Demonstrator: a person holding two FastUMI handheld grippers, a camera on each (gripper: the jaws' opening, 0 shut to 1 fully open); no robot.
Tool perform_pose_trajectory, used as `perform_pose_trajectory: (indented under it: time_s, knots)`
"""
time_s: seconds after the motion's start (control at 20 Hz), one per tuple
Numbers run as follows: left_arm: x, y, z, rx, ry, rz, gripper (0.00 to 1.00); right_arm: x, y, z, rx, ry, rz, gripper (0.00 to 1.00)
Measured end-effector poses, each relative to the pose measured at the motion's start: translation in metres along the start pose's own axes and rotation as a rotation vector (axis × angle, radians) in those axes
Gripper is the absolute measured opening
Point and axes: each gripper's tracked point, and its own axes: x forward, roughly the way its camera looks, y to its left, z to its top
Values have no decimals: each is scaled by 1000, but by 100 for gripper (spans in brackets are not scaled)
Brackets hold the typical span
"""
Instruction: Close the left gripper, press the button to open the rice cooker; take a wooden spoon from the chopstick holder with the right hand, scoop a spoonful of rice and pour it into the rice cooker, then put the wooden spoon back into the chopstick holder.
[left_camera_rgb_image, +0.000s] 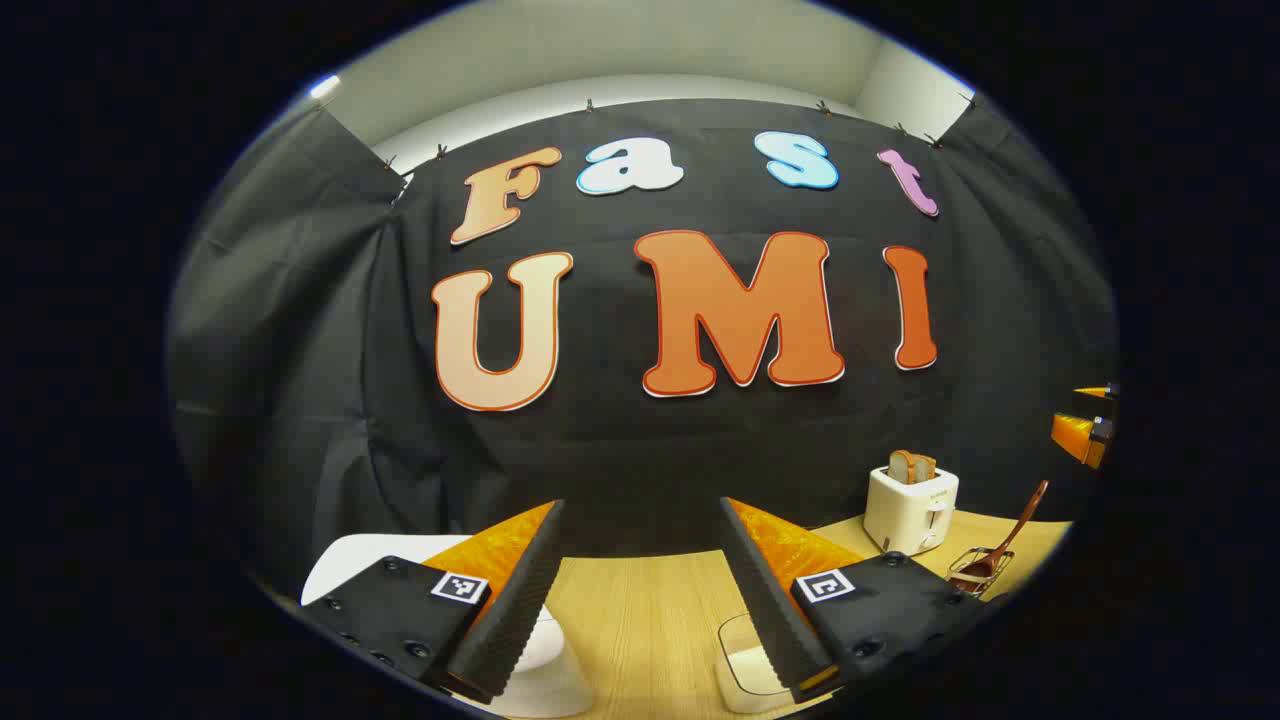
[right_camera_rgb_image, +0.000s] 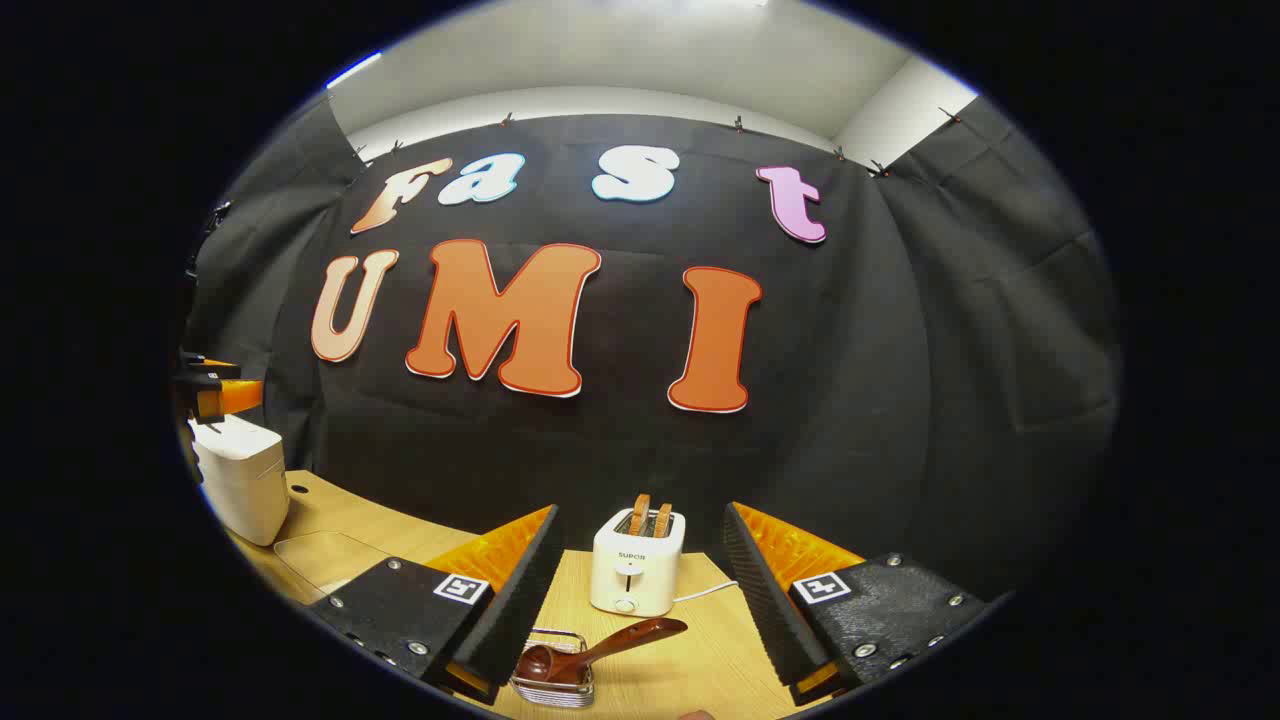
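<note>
Wooden spoon (right_camera_rgb_image: 590, 650) in chopstick holder (right_camera_rgb_image: 553, 690), bread (right_camera_rgb_image: 650, 514) in toaster (right_camera_rgb_image: 636, 565)

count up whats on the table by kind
rice cooker: 1
toaster: 1
wooden spoon: 1
chopstick holder: 1
clear container: 1
total: 5
</note>
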Motion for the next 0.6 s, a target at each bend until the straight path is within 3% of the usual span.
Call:
perform_pose_trajectory:
  time_s: [0.4,0.6]
  knots:
    - [1,9,-6,-11,27,11,96,-4,4,-12,-12,35,11,94]
    - [0,22,-13,-16,64,32,97,-10,11,-20,-5,50,52,96]
